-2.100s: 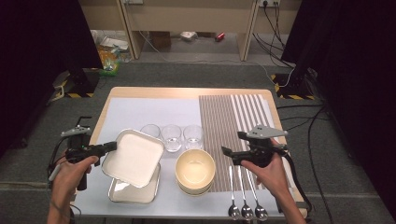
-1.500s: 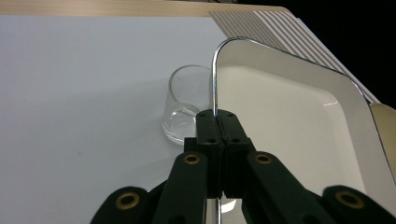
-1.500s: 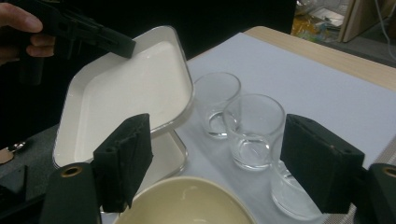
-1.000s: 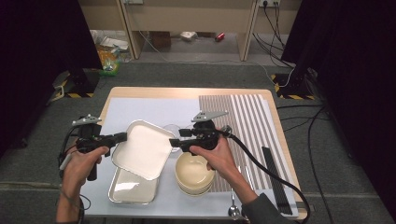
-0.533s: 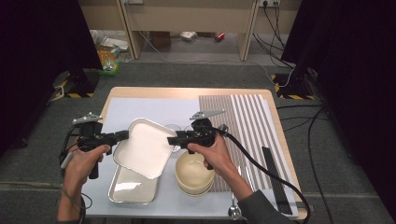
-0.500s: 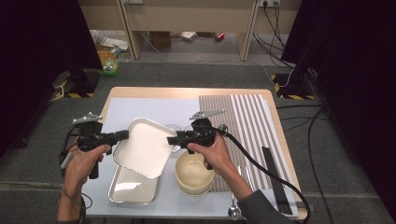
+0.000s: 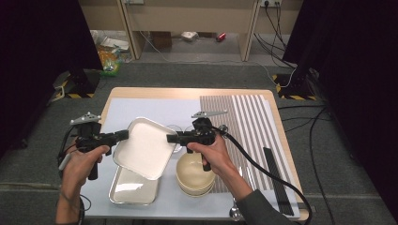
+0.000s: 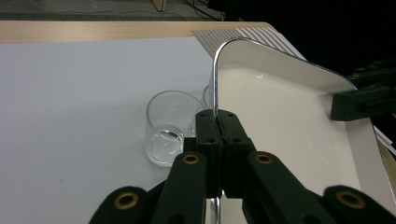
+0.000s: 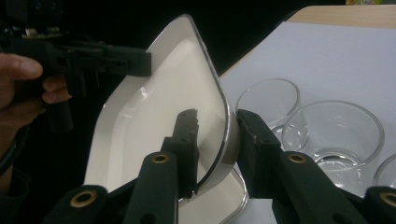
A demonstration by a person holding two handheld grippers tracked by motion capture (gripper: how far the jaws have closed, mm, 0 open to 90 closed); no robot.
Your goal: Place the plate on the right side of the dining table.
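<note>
the left gripper [image 7: 123, 135] is clamped on the near rim of the upper tray [image 7: 146, 147], jaws pinched tight on the thin metal edge, and the tray hangs tilted in the air above the second tray [image 7: 133, 190] lying on the table. now the right gripper [image 7: 172, 138] is at the opposite rim, its jaws have just been closing with the tray's curved edge between them. from the right gripper view one pad looks to sit against the outside of the rim while the inner pad looks just short of the tray's face, so i'd call it not quite gripped yet.

glasses [image 8: 171, 127] stand just behind the tray, bowls [image 7: 194, 178] sit under the right hand. this looks like the handover step, or a two-handed carry. next it needs the right jaws firm on the rim before the left lets go, and the tray kept off those glasses.
</note>
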